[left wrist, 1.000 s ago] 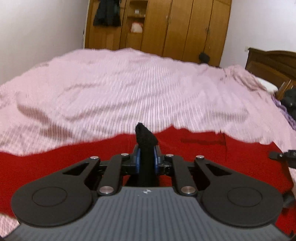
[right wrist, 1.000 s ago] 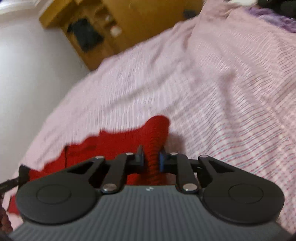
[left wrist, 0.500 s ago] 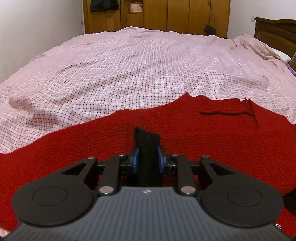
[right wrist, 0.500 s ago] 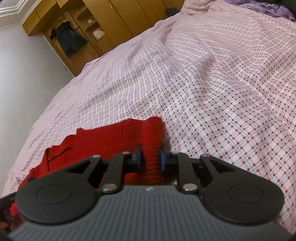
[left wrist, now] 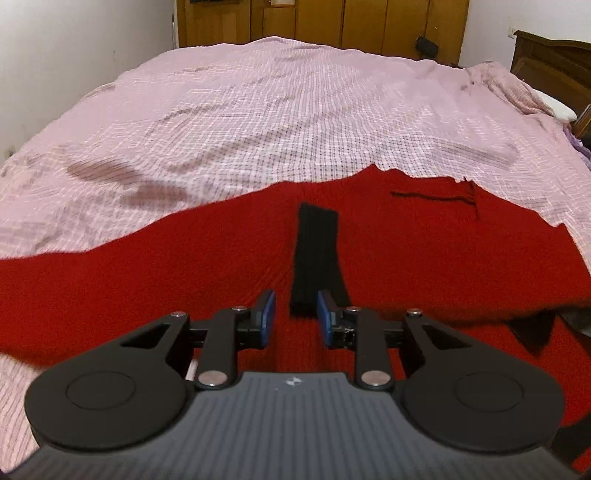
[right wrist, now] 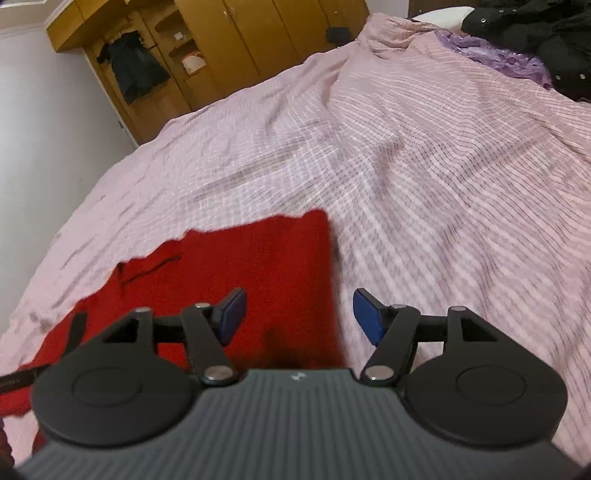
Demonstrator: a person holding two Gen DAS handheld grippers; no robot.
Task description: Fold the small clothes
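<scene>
A red knitted garment point(left wrist: 406, 258) lies spread flat on the pink checked bedspread point(left wrist: 295, 110). A black ribbed strip point(left wrist: 317, 254) lies on top of it, just ahead of my left gripper point(left wrist: 293, 315). That gripper's jaws are opening; the blue pads point(left wrist: 266, 314) stand apart and the strip's near end sits just past them, untouched. In the right wrist view the garment point(right wrist: 258, 266) ends at a straight right edge. My right gripper point(right wrist: 299, 314) hovers over that edge, its jaws opening wide with nothing pressed between them.
Wooden wardrobes point(left wrist: 332, 18) stand beyond the bed's far end, with dark clothing point(right wrist: 135, 70) hanging there. A dark headboard point(left wrist: 554, 62) is at the right. Purple fabric point(right wrist: 495, 51) and a black garment point(right wrist: 535, 26) lie near the pillows. Bare bedspread stretches ahead of both grippers.
Both grippers let go: the left released the black strip, the right released the red garment's edge. The garment now lies flat, and both grippers have drawn back from it.
</scene>
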